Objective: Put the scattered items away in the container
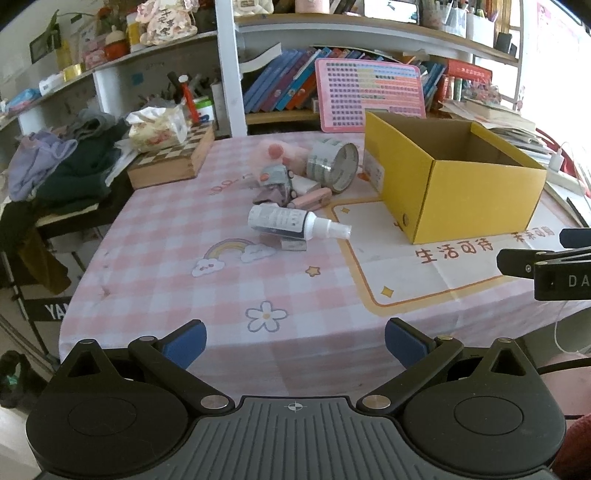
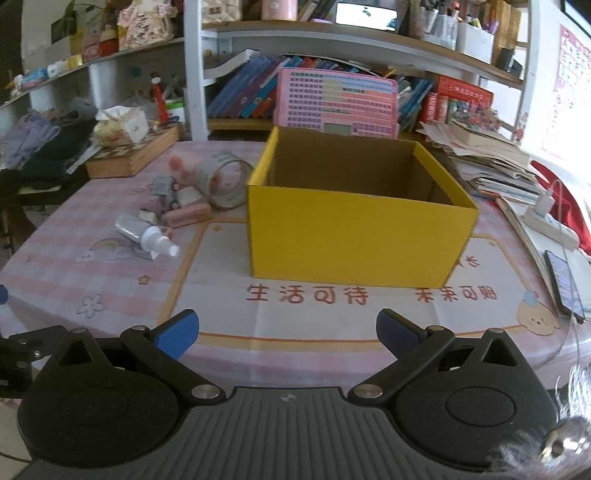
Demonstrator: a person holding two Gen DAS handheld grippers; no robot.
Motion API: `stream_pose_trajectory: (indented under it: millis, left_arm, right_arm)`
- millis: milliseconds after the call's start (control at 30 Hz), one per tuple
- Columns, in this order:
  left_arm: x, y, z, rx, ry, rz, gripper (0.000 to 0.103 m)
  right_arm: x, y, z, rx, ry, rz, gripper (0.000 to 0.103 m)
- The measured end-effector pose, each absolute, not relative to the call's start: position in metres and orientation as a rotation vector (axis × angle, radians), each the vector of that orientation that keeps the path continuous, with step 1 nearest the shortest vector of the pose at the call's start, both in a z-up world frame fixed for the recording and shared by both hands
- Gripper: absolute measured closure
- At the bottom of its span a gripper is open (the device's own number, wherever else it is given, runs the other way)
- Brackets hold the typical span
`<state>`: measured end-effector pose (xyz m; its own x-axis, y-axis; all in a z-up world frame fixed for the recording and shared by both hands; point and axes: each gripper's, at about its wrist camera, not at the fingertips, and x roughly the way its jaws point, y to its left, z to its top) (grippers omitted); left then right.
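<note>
Spray bottle (image 1: pixel 282 220) lying flat, nozzle toward yellow box (image 1: pixel 476 199), both claws spread, empty.

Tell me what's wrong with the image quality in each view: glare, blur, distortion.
Left wrist view: fisheye bends the shelves into arcs; window light washes out the right edge; spray bottle stays sharp. Right wrist view: same barrel distortion; glare at the upper right; the tape roll and the pink item behind it look smeared; the yellow box is evenly lit, its interior shadowed.

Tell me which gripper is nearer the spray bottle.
Left. The left gripper faces the spray bottle straight ahead; the right gripper sits before the yellow box, bottle off to its left.
</note>
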<state>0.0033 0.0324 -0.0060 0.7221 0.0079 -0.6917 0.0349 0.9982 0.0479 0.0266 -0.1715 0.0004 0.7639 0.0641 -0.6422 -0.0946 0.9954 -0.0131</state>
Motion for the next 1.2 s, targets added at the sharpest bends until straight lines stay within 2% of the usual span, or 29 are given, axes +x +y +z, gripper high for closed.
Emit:
stream_pose_trajectory:
  millis: [200, 533, 633, 1033, 1200]
  left_arm:
    - [0.005, 0.040, -0.004, 0.048, 0.751, 0.005, 0.000]
    - [0.017, 0.042, -0.004, 0.027, 0.736, 0.014, 0.000]
    - [0.026, 0.043, -0.004, 0.018, 0.727, 0.022, 0.000]
    - [0.083, 0.045, -0.009, -0.063, 0.712, 0.075, 0.000]
    - [0.109, 0.049, -0.016, -0.139, 0.726, 0.089, 0.002]
  right_arm:
    - [0.030, -0.161, 0.010, -0.044, 0.655, 0.160, 0.003]
    - [0.051, -0.133, 0.020, -0.129, 0.603, 0.333, 0.027]
    - [0.065, -0.122, 0.022, -0.167, 0.591, 0.393, 0.032]
    - [0.137, -0.105, 0.033, -0.226, 0.610, 0.570, 0.043]
    - [0.163, -0.099, 0.036, -0.242, 0.620, 0.611, 0.043]
